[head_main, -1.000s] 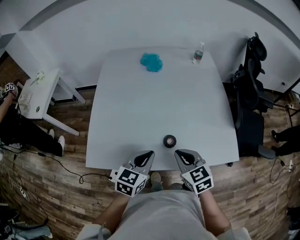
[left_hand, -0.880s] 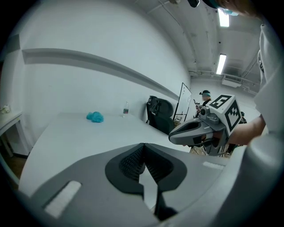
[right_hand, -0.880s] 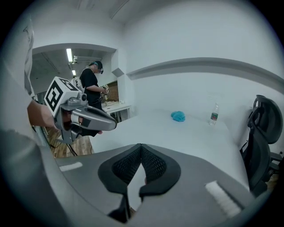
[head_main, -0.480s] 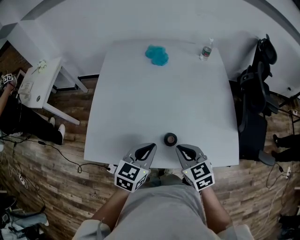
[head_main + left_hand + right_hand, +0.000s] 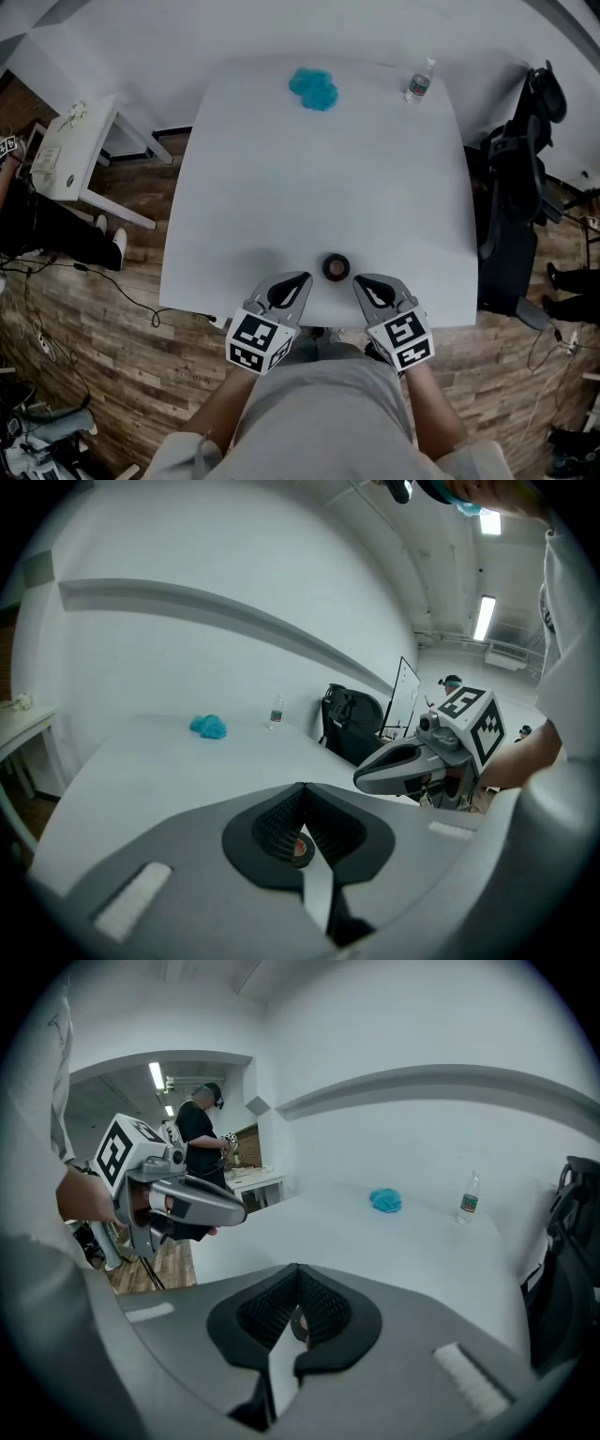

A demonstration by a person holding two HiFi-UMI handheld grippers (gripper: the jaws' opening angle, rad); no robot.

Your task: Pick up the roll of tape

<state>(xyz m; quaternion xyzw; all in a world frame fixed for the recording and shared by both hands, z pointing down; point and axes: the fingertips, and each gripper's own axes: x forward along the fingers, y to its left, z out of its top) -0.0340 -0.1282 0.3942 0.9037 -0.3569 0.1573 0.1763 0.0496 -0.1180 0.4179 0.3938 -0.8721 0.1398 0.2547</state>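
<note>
The roll of tape (image 5: 336,267), small and dark with a brownish core, lies flat on the white table (image 5: 319,169) near its front edge. My left gripper (image 5: 302,277) is shut and empty, with its tip just left of the roll. Just right of the roll is my right gripper (image 5: 360,279), also shut and empty. Neither touches the roll. In the left gripper view the tape (image 5: 300,848) shows through the hollow below the shut left gripper (image 5: 303,787), with the right gripper (image 5: 412,761) beyond. The right gripper (image 5: 298,1267) faces the left gripper (image 5: 202,1206).
A crumpled blue cloth (image 5: 313,88) and a water bottle (image 5: 419,82) sit at the table's far end. A black office chair (image 5: 520,178) stands to the right. A small white side table (image 5: 70,155) and a seated person (image 5: 37,234) are at the left, with cables on the wooden floor.
Both grippers have moved forward over the table's front edge, so their tips now flank the tape. Both have stayed shut. The tape has not moved on the table.
</note>
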